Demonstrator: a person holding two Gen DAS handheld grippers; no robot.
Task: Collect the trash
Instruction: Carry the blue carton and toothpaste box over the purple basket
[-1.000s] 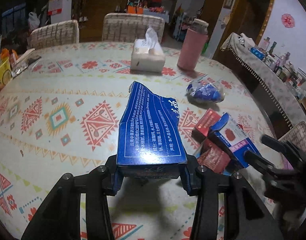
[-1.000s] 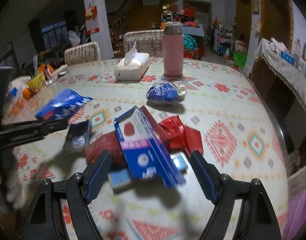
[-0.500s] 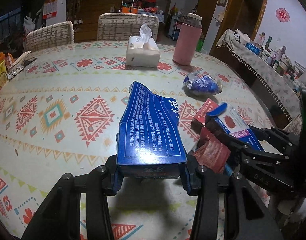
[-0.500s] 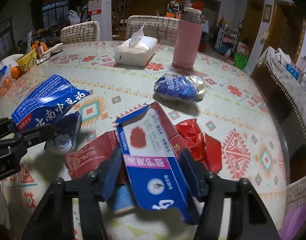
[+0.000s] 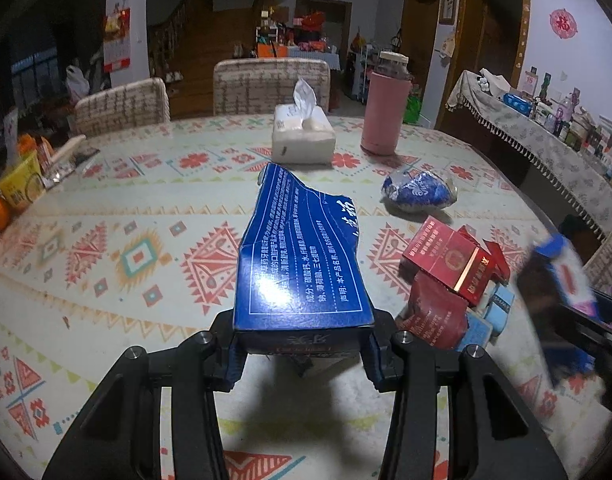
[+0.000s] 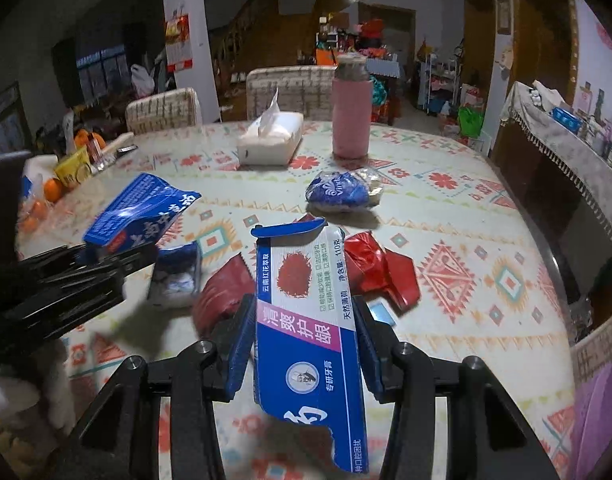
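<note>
My left gripper (image 5: pixel 304 350) is shut on a torn dark blue toothpaste box (image 5: pixel 302 256) and holds it above the patterned table; it also shows in the right wrist view (image 6: pixel 140 214). My right gripper (image 6: pixel 304 344) is shut on a blue and white toothpaste box (image 6: pixel 306 320), lifted off the table; it appears blurred in the left wrist view (image 5: pixel 565 276). On the table lie a red cigarette pack (image 5: pixel 449 262), a dark red wrapper (image 5: pixel 435 312), crumpled red foil (image 6: pixel 379 270), a small blue box (image 6: pixel 176 276) and a blue crumpled packet (image 5: pixel 419 192).
A tissue box (image 5: pixel 302 140) and a pink flask (image 5: pixel 385 114) stand at the far side of the table. Snacks and oranges (image 5: pixel 14 192) sit at the left edge. Chairs (image 5: pixel 272 84) stand behind the table. A cluttered sideboard (image 5: pixel 553 140) runs along the right.
My right gripper closed on the blue and white toothpaste box and lifted it off the pile, uncovering the red cigarette pack. My left gripper kept holding the dark blue box.
</note>
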